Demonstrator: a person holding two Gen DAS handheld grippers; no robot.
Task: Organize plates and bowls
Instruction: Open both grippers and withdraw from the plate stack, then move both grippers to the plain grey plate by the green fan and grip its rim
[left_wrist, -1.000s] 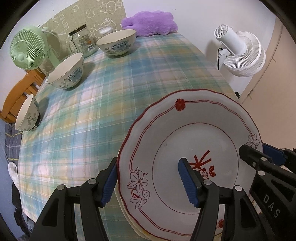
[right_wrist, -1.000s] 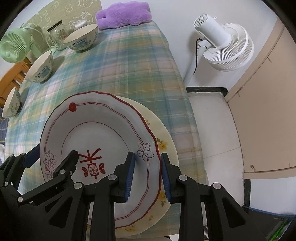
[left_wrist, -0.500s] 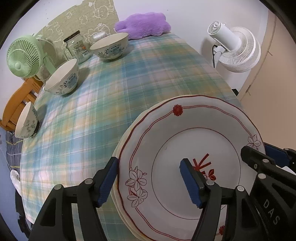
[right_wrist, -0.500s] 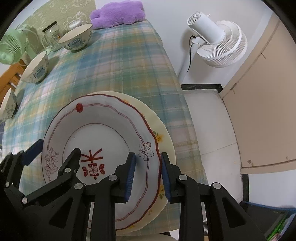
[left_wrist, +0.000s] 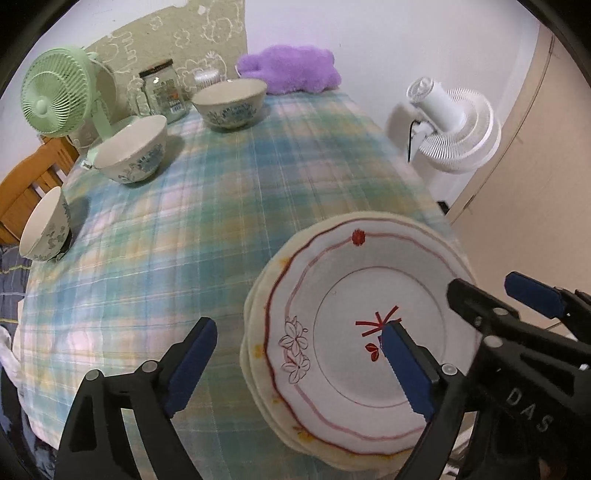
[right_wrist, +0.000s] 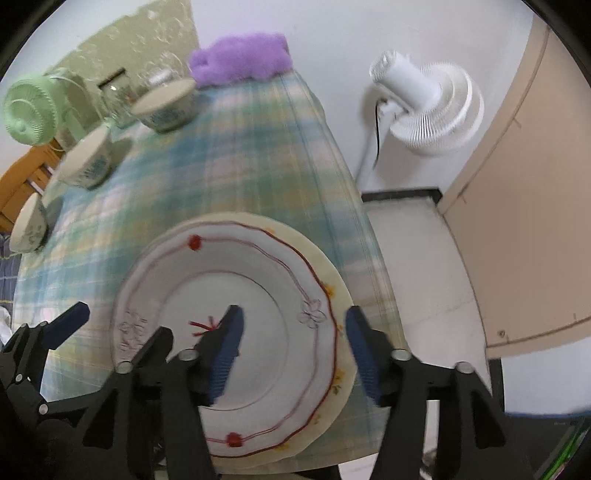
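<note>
A white plate with a red rim and flower prints (left_wrist: 351, 295) (right_wrist: 258, 280) lies on top of cream plates (left_wrist: 255, 343) (right_wrist: 336, 299) at the near right corner of the plaid table (left_wrist: 229, 206). My left gripper (left_wrist: 297, 325) hovers over the plate's left rim; its jaws are opening, with the rim between them untouched. My right gripper (right_wrist: 293, 311) straddles the right rim, jaws also opening, pads off the plate. Three blue-patterned bowls (left_wrist: 231, 101) (left_wrist: 133, 151) (left_wrist: 44, 225) stand apart along the far left side.
A green desk fan (left_wrist: 55, 99), a glass jar (left_wrist: 162, 92) and a purple plush (left_wrist: 291, 70) line the table's back. A white floor fan (left_wrist: 454, 129) stands right of the table, beside a beige door (right_wrist: 535, 221). A wooden chair (left_wrist: 29, 184) is at the left.
Both grippers have let go of the white plate: their jaws widened and they lifted slightly. The plate now rests flat on the cream plates.
</note>
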